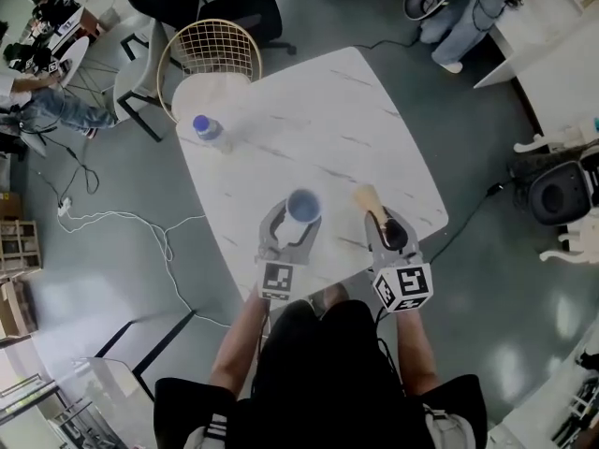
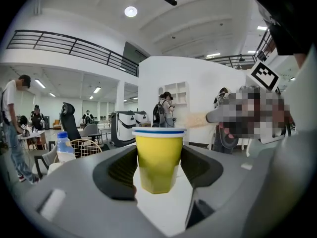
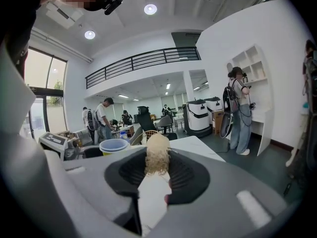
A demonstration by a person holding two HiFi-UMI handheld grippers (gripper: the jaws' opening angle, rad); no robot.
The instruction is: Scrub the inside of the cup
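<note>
- Head view: the cup (image 1: 302, 205) stands near the front edge of the white surface (image 1: 318, 110), mouth up. The left gripper (image 1: 292, 226) has one jaw on each side of it, apparently to keep it from sliding or tipping under scrubbing.
- The right gripper (image 1: 387, 224) is just right of the cup. It carries a brush (image 1: 367, 197) whose pale bristle head points forward, level with the cup and outside it, so scrubbing has not yet begun.
- A water bottle (image 1: 208, 131) stands well to the cup's far left, out of the way.
- Left gripper view: the jaws are clamped on the yellow wall of the cup (image 2: 157, 157), below its blue-and-white rim. That leaves the mouth free for the brush. I cannot tell whether its base rests on the surface or is slightly raised.
- Right gripper view: the jaws are closed on the handle of the brush (image 3: 157, 155), with the frizzy head sticking out past them. The rim of the cup shows low on the left, so the brush must swing left and tip downward to enter.
</note>
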